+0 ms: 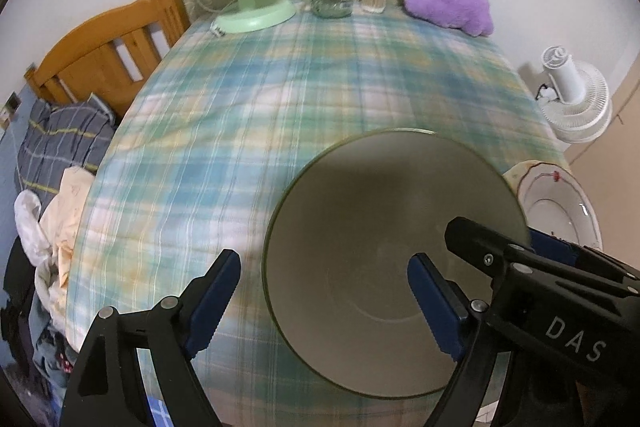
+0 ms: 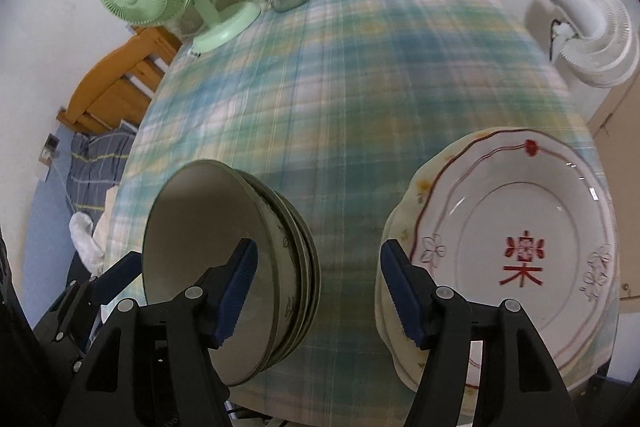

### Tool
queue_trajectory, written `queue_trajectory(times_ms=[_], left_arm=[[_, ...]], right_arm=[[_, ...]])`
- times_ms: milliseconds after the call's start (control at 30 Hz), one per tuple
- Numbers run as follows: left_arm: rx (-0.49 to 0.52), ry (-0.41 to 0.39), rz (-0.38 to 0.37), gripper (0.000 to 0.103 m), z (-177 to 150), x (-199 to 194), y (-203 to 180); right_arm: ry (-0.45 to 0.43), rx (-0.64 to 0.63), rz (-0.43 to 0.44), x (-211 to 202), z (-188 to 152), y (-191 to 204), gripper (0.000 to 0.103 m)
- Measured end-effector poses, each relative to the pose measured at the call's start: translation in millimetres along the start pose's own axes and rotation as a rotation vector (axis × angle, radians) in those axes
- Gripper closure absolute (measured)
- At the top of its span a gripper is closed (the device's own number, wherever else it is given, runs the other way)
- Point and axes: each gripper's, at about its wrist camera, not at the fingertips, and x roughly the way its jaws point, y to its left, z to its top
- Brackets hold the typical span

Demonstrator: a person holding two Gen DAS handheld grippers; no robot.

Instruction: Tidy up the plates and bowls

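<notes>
Left wrist view: the left claw (image 1: 324, 303) is spread wide and grips nothing; its right pad sits over the olive bowl (image 1: 394, 263) at lower centre of the plaid tabletop (image 1: 320, 87). The right claw (image 1: 536, 267) enters from the lower right.

Right wrist view: the right claw (image 2: 318, 293) gapes, released, between the bowl stack (image 2: 240, 267) at lower left and the stacked plates (image 2: 516, 251) at lower right.

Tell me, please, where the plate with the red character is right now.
The plate tops a plate stack at the table's near right edge, right of the bowls in the right wrist view.
</notes>
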Motion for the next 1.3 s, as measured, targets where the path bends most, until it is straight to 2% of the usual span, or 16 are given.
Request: queue_trajectory(times_ms=[133,400,533,733,800,1167,1300], left_arm=[[-0.017,0.003,0.018,0.016,-5,4,0],[-0.028,0.015,0.020,0.016,-7,8,3],[-0.025,0.023,0.003,0.016,-5,12,7],[0.018,0.013,-0.030,0.017,0,18,12],[0.030,0.001,-0.053,0.017,1,20,14],[0.048,0.033,-0.286,0.022,5,39,23],[0.043,0.067,-0.346,0.031,5,47,25]], right_arm=[[0.024,0.003,0.038,12,0,-4,0.038],[0.087,0.035,0.111,30,-2,-6,0.065],[0.091,0.031,0.118,30,-1,-4,0.070],[0.098,0.040,0.091,30,0,0,0.072],[0.098,0.049,0.082,31,1,1,0.072],[0.088,0.074,0.048,31,0,4,0.072],[0.078,0.073,0.030,31,-2,6,0.072]])
